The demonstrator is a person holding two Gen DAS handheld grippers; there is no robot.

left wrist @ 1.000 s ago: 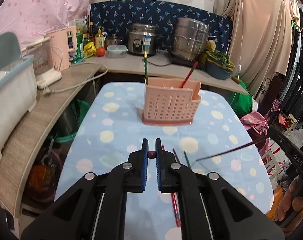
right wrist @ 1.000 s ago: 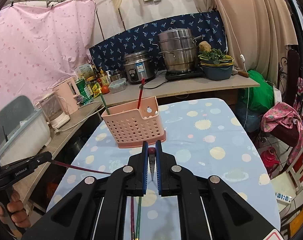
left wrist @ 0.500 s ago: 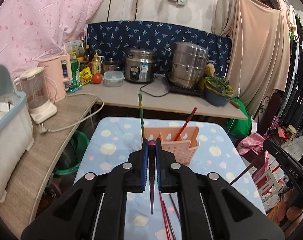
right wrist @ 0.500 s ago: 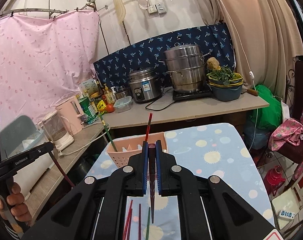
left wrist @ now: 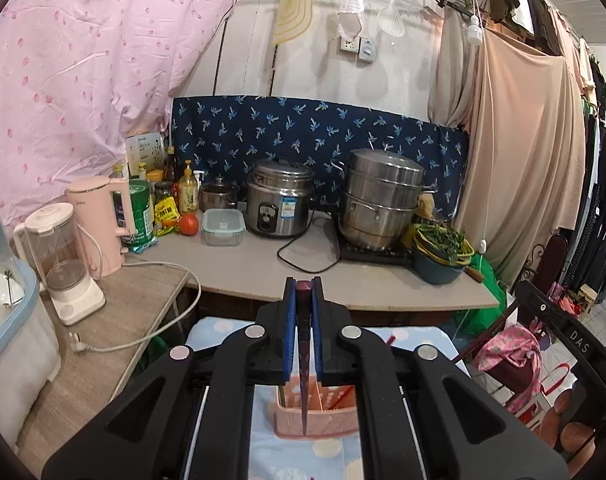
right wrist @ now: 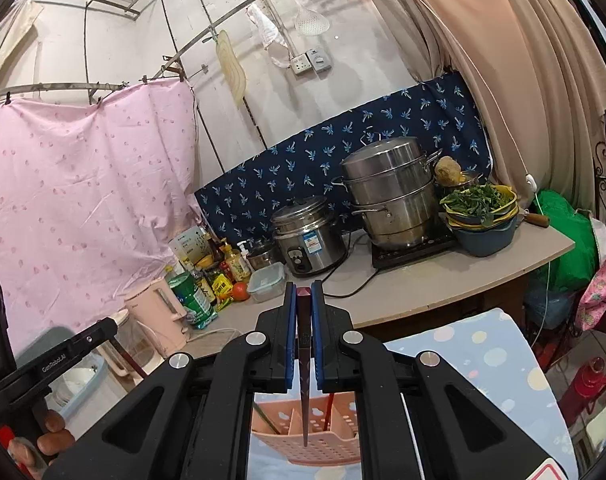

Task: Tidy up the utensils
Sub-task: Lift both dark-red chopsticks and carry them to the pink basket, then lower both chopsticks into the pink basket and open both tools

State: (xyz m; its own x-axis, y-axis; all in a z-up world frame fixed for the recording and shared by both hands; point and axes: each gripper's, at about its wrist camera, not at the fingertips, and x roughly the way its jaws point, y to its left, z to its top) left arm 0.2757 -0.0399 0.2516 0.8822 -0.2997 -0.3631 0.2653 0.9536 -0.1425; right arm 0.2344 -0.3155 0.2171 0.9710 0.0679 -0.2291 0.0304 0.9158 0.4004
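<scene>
My left gripper (left wrist: pixel 303 298) is shut on a dark maroon chopstick (left wrist: pixel 304 376) that hangs point down over the pink slotted utensil basket (left wrist: pixel 319 420). My right gripper (right wrist: pixel 304 298) is shut on another dark maroon chopstick (right wrist: pixel 305 392), its tip over the same pink basket (right wrist: pixel 319 436). The basket stands on a blue dotted tablecloth (right wrist: pixel 487 360) and holds a red chopstick (right wrist: pixel 330 404) and a green one (right wrist: pixel 263 416). Both grippers are raised above the basket. The right gripper's arm shows at the edge of the left wrist view (left wrist: pixel 575 340).
A counter (left wrist: pixel 263 264) behind the table carries a rice cooker (left wrist: pixel 281 208), a steel steamer pot (left wrist: pixel 379 204), a bowl of greens (left wrist: pixel 441 248), a pink kettle (left wrist: pixel 103 220), a blender (left wrist: pixel 63 256) and bottles. A blue tub (left wrist: pixel 7 320) sits at left.
Both grippers have lifted from the table, each with a chopstick, and tilted up. The chopsticks now hang over the basket, which has dropped to the bottom of both views.
</scene>
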